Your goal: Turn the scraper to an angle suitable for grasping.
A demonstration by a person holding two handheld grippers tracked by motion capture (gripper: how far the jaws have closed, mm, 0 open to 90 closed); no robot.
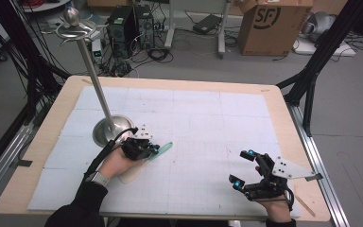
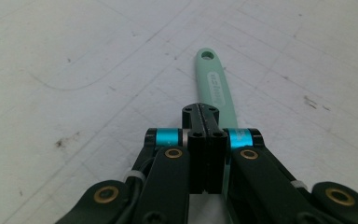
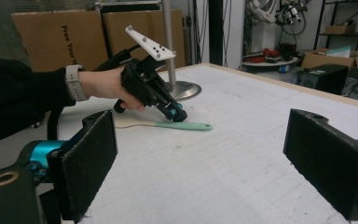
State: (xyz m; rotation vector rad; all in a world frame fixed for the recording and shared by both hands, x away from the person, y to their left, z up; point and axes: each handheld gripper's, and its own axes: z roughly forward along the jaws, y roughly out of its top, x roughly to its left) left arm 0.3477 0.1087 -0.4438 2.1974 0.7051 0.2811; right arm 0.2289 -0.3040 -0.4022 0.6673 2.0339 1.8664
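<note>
Mint-green handled spatula (image 3: 182,125) with cream blade flat on table, left claw (image 2: 205,114) clenched above handle, right claw (image 1: 244,168) released

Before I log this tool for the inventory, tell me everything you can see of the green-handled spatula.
The spatula lies flat on the white table mat, near the metal stand's base. Its mint-green handle looks like plastic, with a hanging hole at the tip and raised lettering; the blade end is pale beige. The left gripper has its jaws shut together at the handle.

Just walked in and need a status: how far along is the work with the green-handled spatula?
Early. The left gripper is shut at the spatula's green handle, which lies flat on the table. The right gripper waits open. Lifting it remains, perhaps toward the metal stand.
</note>
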